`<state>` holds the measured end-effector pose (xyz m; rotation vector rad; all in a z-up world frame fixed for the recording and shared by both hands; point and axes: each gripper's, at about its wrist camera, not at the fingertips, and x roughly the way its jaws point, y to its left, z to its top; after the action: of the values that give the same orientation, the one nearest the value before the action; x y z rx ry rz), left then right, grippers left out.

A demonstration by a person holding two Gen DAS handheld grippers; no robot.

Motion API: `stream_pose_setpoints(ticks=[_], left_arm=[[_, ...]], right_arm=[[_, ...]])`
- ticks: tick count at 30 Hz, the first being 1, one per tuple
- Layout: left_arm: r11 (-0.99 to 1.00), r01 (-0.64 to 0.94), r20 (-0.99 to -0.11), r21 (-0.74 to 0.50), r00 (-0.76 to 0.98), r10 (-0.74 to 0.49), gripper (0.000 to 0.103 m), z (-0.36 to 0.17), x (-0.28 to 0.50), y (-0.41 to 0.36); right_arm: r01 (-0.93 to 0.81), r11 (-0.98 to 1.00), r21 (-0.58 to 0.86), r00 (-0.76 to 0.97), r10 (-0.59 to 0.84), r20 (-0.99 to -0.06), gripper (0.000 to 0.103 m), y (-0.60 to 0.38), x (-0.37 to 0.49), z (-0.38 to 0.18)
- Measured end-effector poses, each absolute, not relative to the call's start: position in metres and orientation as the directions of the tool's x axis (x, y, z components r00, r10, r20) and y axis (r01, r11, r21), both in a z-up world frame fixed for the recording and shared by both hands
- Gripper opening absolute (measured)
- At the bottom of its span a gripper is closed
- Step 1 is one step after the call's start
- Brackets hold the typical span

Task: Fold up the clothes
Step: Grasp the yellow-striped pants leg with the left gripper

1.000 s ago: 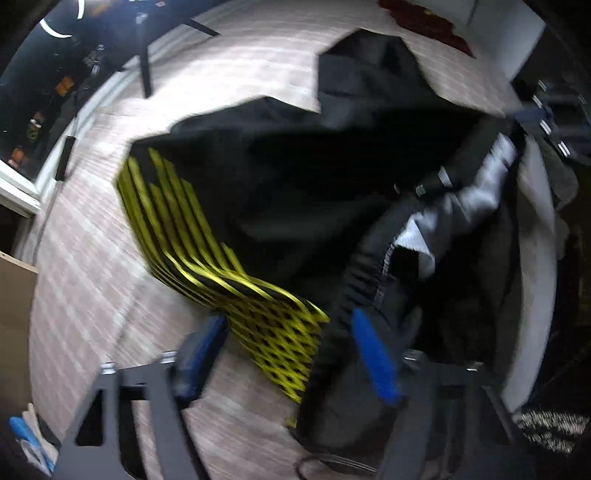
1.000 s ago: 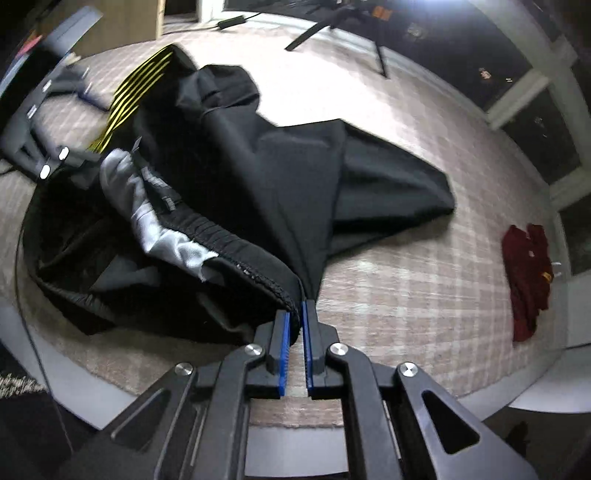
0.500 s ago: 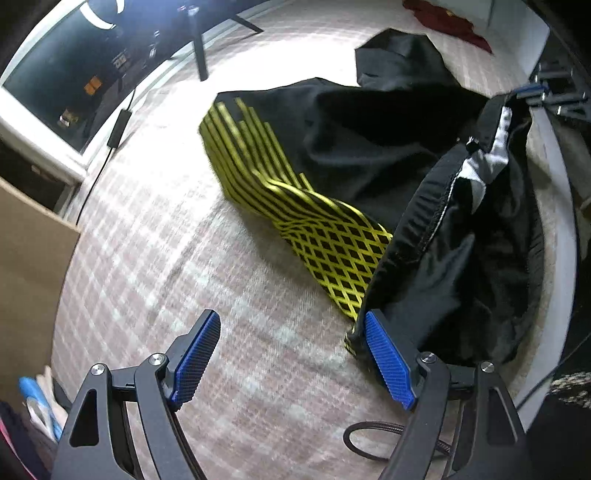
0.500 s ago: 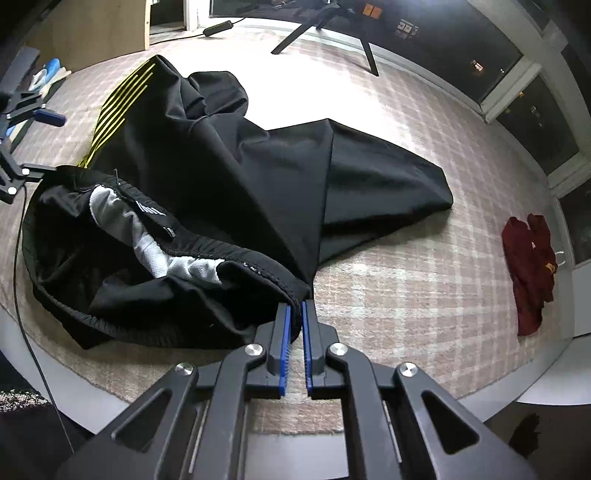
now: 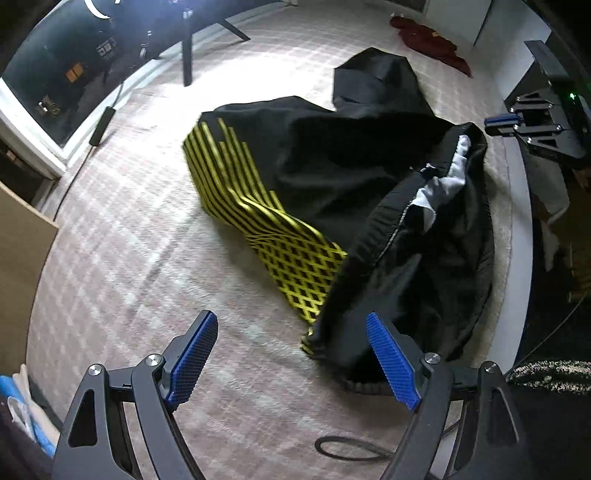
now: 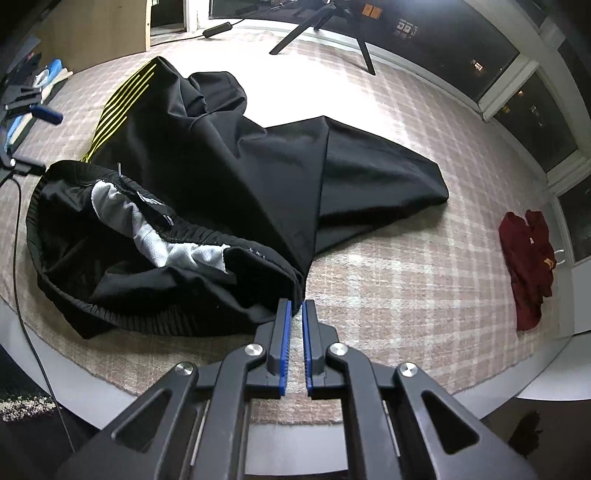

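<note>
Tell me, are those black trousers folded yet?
Not yet. The black trousers lie crumpled on the rug, waistband gaping, legs splayed apart. The right tongs pinch one waistband corner.

You work over a pale rug (image 6: 424,280) with a faint pinkish plaid; a bright pool of light washes it out near the far edge; beyond it dark windows (image 6: 458,40) in white frames (image 6: 509,88) show small lit points outside; the black legs of a stand (image 6: 321,22) rest by the glass; a black cable with an adapter block (image 5: 100,125) trails along the sill; a wooden cabinet (image 6: 99,26) stands in the corner; a dark red garment (image 6: 528,262) lies apart on the rug's edge.
</note>
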<state>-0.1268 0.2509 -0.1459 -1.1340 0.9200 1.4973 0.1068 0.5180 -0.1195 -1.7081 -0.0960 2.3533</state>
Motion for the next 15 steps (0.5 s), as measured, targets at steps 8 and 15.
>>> stream_pose_setpoints(ticks=[8, 15], left_arm=[[-0.197, -0.98, -0.98, -0.03, -0.01, 0.196, 0.063, -0.169, -0.138, 0.268], [-0.199, -0.972, -0.971, -0.127, 0.081, 0.224, 0.003, -0.17, -0.147, 0.261]], right_arm=[[-0.151, -0.973, -0.178, -0.296, 0.216, -0.931, 0.006, 0.522, 0.108, -0.118], [-0.152, -0.978, -0.141, -0.302, 0.182, -0.936, 0.006, 0.525, 0.107, -0.121]])
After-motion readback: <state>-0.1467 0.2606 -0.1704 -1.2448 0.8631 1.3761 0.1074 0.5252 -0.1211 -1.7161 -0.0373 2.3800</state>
